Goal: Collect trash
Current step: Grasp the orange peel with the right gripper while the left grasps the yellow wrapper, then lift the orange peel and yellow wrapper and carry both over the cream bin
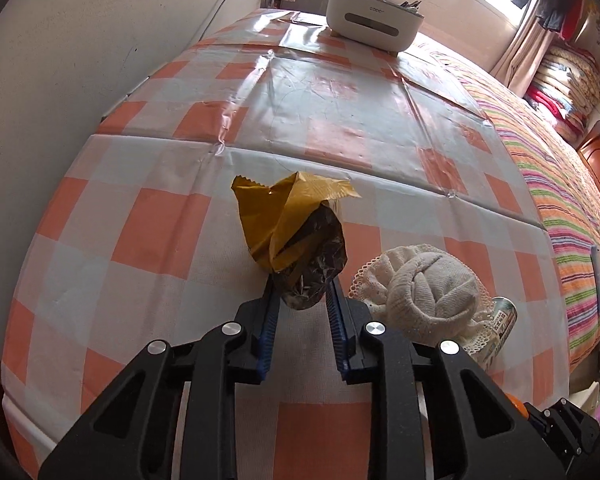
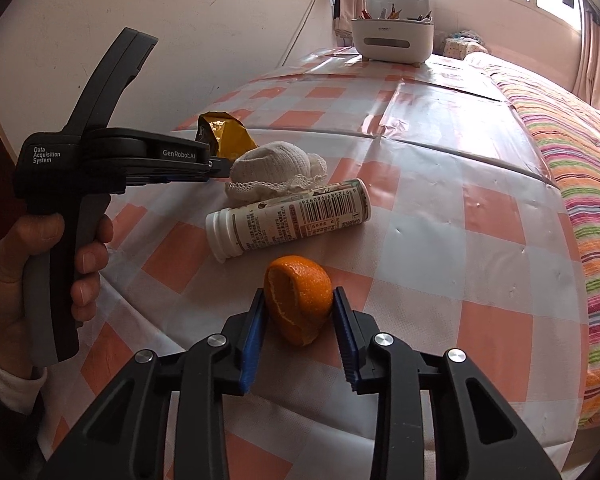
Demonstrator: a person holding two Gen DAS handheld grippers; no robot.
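both tongs already loaded: left tongs [image 1: 302, 282] pinching the yellow wrapper [image 1: 288, 224]; right tongs [image 2: 299, 300] squeezing the orange peel [image 2: 298, 300]; white bin [image 2: 392, 38] sits straight ahead, far end of the surface [image 2: 440, 128]

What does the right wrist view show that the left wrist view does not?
Only the right wrist view shows the orange peel between the right gripper fingers, the person's left hand, and the bottle's white cap. Only the left wrist view shows the left gripper shut on the yellow wrapper. Both show the rolled sock, the bottle and the white bin.
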